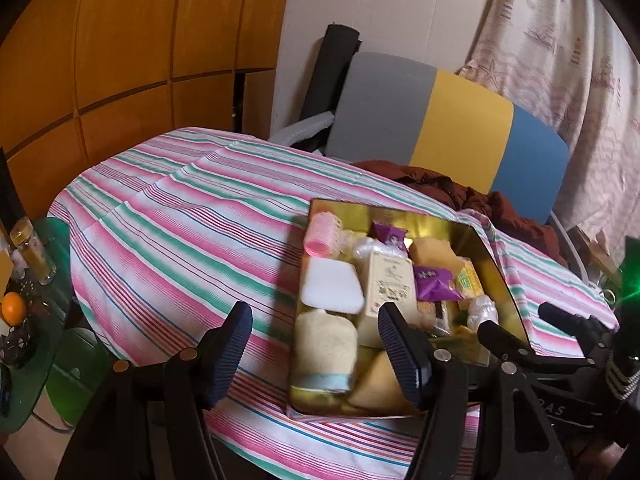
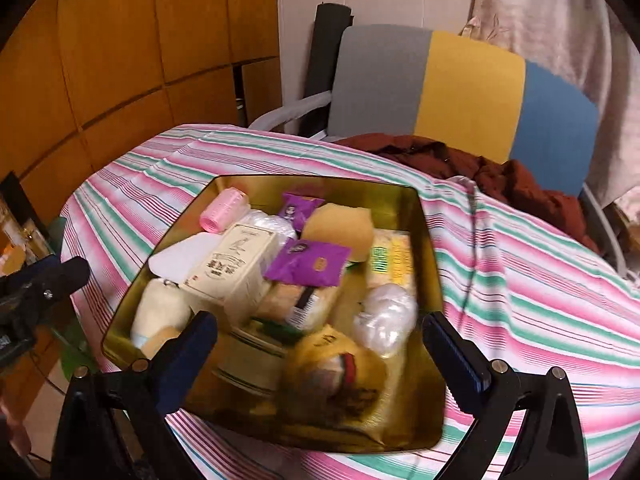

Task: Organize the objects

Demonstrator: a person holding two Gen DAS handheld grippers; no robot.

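Gold tin (image 2: pixel 430 248), cream box (image 2: pixel 234 266) with unreadable print, purple packets (image 2: pixel 306 266)

Both wrist views look down, seemingly close, sharing the gold tray (image 1: pixel 486 246) (image 2: pixel 426 216).

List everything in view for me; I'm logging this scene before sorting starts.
tray: 1, gold, on the striped cloth
roller: 1, pink, tray's far left corner
purple packets: 2, tray's middle and far side
carton: 1, cream, tray's left half
white pad: 1, beside the carton
sponge: 1, yellow, far side
cloth: 1, pink-green striped, over the table
chair: 1, grey-yellow-blue, behind the table
garment: 1, dark red, by the chair
orange: 1, far left
left gripper: open, at the tray's near left
right gripper: open, over the tray
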